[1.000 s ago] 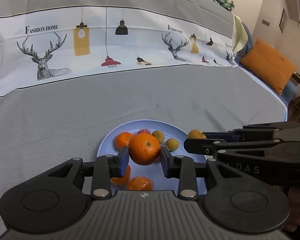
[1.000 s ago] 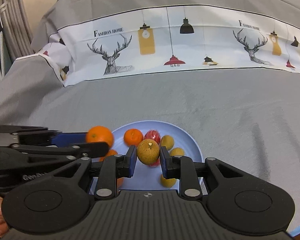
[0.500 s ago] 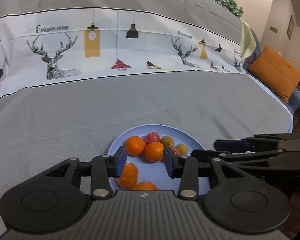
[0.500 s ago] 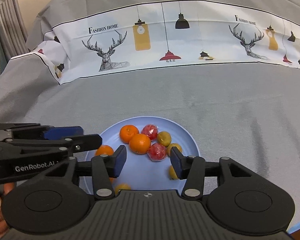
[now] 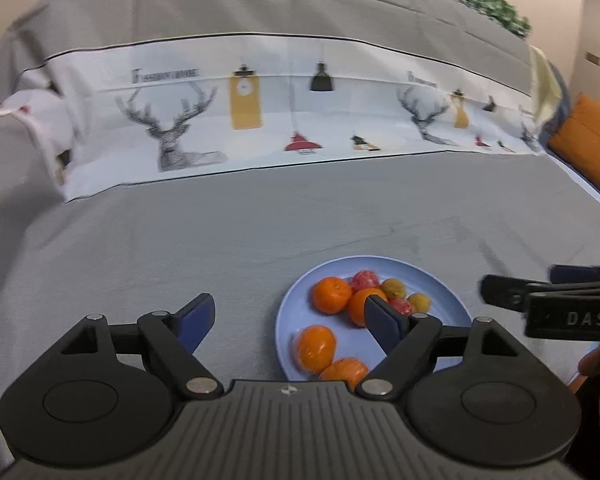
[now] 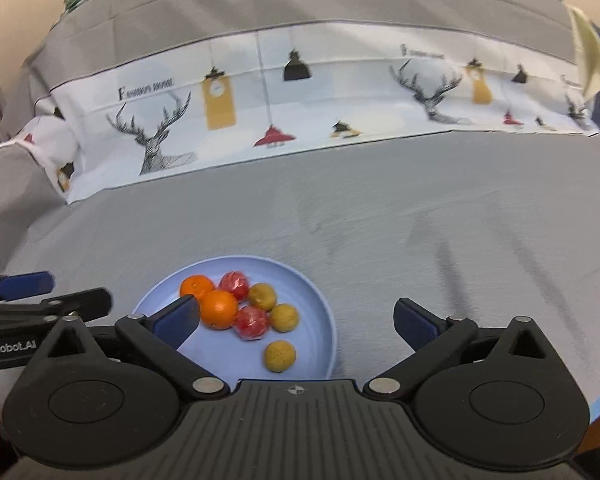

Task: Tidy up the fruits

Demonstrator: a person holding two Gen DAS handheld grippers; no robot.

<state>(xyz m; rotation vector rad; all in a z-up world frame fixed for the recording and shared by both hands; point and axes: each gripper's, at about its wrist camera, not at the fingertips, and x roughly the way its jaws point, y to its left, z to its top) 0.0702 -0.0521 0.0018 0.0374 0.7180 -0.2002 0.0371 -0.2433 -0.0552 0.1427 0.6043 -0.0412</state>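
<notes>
**Both grippers empty, fruit all piled on the blue plate**

While both grippers hang just short of the plate, neither one has anything in it. Nearest the left wrist camera, the left gripper point(image 5: 288, 320) has its jaws spread wide, nothing between them; its right finger sits in front of the plate's near side, its left finger over bare grey cloth. Same story for the right gripper point(image 6: 296, 320): jaws splayed wide and empty, the left finger overlapping the plate edge, the right one over the cloth.

Next out is the blue plate point(image 6: 324, 344), which sits on the grey tablecloth point(image 6: 420, 220). My guess is it's the collecting spot, since every fruit I can see is on it. From the left view there are oranges point(image 5: 315, 348) at the near rim, one looking like it's in a clear wrapper, then more oranges clustered further back. From the right view, a lone yellow-brown fruit point(image 6: 280, 356) lies nearest, then red wrapped fruits point(image 6: 252, 322) touching an orange and two more yellow-brown ones.

Beyond that is bare cloth, then the white deer-print band point(image 6: 160, 136) along the back.
</notes>
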